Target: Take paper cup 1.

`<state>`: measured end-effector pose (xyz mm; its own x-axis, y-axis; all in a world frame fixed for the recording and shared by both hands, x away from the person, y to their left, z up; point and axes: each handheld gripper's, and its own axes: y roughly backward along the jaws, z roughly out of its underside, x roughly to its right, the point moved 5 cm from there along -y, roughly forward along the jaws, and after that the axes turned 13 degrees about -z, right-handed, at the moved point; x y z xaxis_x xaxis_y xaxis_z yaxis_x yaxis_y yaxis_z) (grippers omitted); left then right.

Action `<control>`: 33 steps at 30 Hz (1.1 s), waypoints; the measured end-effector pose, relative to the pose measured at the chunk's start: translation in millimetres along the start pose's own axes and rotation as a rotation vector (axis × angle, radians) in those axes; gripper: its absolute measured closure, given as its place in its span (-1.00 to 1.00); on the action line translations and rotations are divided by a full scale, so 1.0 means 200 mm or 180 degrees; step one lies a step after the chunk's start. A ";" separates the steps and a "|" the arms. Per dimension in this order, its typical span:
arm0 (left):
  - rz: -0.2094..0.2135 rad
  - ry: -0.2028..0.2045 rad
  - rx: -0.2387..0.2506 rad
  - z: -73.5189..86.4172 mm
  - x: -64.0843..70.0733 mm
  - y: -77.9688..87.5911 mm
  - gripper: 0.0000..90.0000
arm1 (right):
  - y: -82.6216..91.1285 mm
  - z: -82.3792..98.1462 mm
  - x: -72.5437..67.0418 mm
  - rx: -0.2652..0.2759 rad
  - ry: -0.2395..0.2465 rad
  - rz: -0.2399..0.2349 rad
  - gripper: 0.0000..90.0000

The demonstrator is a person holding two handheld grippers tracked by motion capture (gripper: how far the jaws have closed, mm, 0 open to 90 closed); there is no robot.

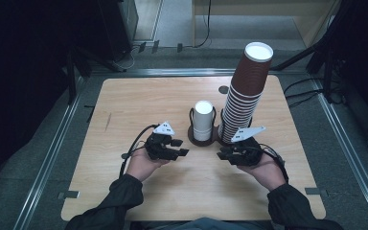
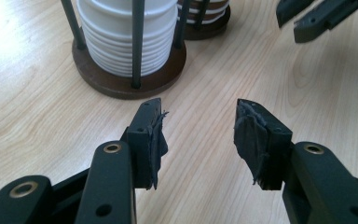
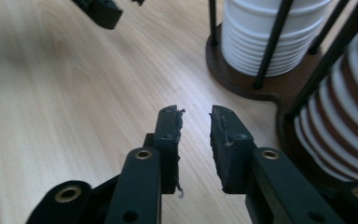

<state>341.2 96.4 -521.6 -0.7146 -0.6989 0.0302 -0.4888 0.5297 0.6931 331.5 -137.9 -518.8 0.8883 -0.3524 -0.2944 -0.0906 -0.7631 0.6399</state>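
- A dark round holder [image 1: 191,136] with thin black upright rods stands near the middle of the worktop [image 1: 124,105]; inside it sits a short stack of white cups [image 1: 203,120], nested tight so that only their rolled rims show as close rings down the side.
- Joined to it at 3 o'clock is a second dark base carrying a much taller stack of brown cups [image 1: 247,91], each rim a white line, the topmost showing a white inside.
- The white stack stands upright, its long axis vertical, open mouth up.
- The brown stack has its long axis leaning: from its base it tips toward 1 o'clock in the high view, its top well past the rods.
- The left hand-held gripper [image 1: 181,147] lies low over the worktop at 7 o'clock from the white stack, jaws pointing toward 3 o'clock; in the left gripper view [image 2: 200,135] its jaws stand apart with bare wood between the frayed pads, holding nothing, the holder just ahead.
- The right hand-held gripper [image 1: 223,154] sits at 5 o'clock from the white stack, just in front of the brown stack's base, jaws pointing toward 9 o'clock; in the right gripper view [image 3: 196,140] the gap is narrow and empty.
- The two grippers face each other, apart, touching neither stack.
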 end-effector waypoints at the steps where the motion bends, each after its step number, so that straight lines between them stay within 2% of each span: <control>1: 0.0013 -0.0013 0.0013 -0.01 0.00 0.00 0.12 | 0.00 0.00 0.00 -0.0001 -0.0006 -0.0020 0.64; 4: 0.0046 0.0033 -0.0015 -0.02 0.00 0.00 -0.04 | -0.01 0.01 0.00 -0.0041 -0.0048 -0.0014 0.69; 6: -0.0025 0.0012 -0.0091 -0.01 0.01 0.00 -0.14 | -0.01 0.02 0.00 -0.0093 -0.0073 0.0008 0.73; 10: 0.0053 0.0024 -0.0094 -0.01 0.02 0.00 -0.24 | -0.02 0.04 0.00 -0.0124 -0.0161 -0.0050 0.84; 13: 0.0205 0.0102 -0.0101 -0.03 0.00 0.00 -0.20 | -0.03 0.05 0.00 -0.0140 -0.0215 -0.0028 0.90; 14: 0.0205 0.0102 -0.0101 -0.03 0.00 0.00 -0.17 | -0.03 0.06 0.00 -0.0151 -0.0242 -0.0023 0.91; 15: 0.0148 0.0053 -0.0105 -0.04 -0.02 0.00 -0.17 | -0.03 0.06 0.00 -0.0170 -0.0235 -0.0026 0.91; 16: 0.0154 0.0034 -0.0107 -0.03 -0.02 0.01 -0.18 | -0.03 0.07 -0.01 -0.0175 -0.0211 -0.0028 0.91; 20: 0.0177 0.0057 -0.0134 -0.03 -0.03 0.01 -0.21 | -0.04 0.06 -0.02 -0.0168 -0.0170 -0.0042 0.89; 22: 0.0157 0.0043 -0.0138 -0.02 -0.03 0.01 -0.23 | -0.04 0.05 -0.02 -0.0147 -0.0158 -0.0057 0.82; 23: 0.0125 -0.0036 -0.0197 -0.02 -0.04 0.02 -0.23 | -0.04 0.04 -0.03 -0.0133 -0.0144 -0.0077 0.79; 24: 0.0126 -0.0053 -0.0187 -0.02 -0.04 0.03 -0.23 | -0.04 0.04 -0.03 -0.0136 -0.0118 -0.0102 0.79; 26: 0.0146 -0.0031 -0.0176 -0.01 -0.05 0.03 -0.25 | -0.04 0.04 -0.03 -0.0131 -0.0094 -0.0126 0.82; 27: 0.0149 0.0021 -0.0148 -0.01 -0.06 0.04 -0.28 | -0.03 0.03 -0.04 -0.0117 -0.0048 -0.0128 0.87; 28: 0.0149 0.0021 -0.0148 -0.01 -0.06 0.04 -0.32 | -0.03 0.03 -0.04 -0.0117 -0.0048 -0.0128 0.87; 30: -0.0008 0.0044 -0.0147 -0.01 -0.06 0.03 -0.60 | -0.04 0.01 -0.03 -0.0106 -0.0122 -0.0172 0.89; 31: -0.0027 0.0023 -0.0180 -0.01 -0.06 0.03 -0.72 | -0.05 0.00 -0.03 -0.0113 -0.0128 -0.0174 0.87; 33: 0.0066 0.0028 -0.0187 -0.01 -0.05 0.02 -0.70 | -0.08 0.01 -0.05 -0.0186 -0.0103 -0.0201 0.86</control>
<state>347.3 105.1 -518.5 -0.7197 -0.6924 0.0510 -0.4437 0.5152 0.7333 323.4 -124.0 -527.1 0.8764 -0.3225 -0.3578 -0.0075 -0.7518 0.6593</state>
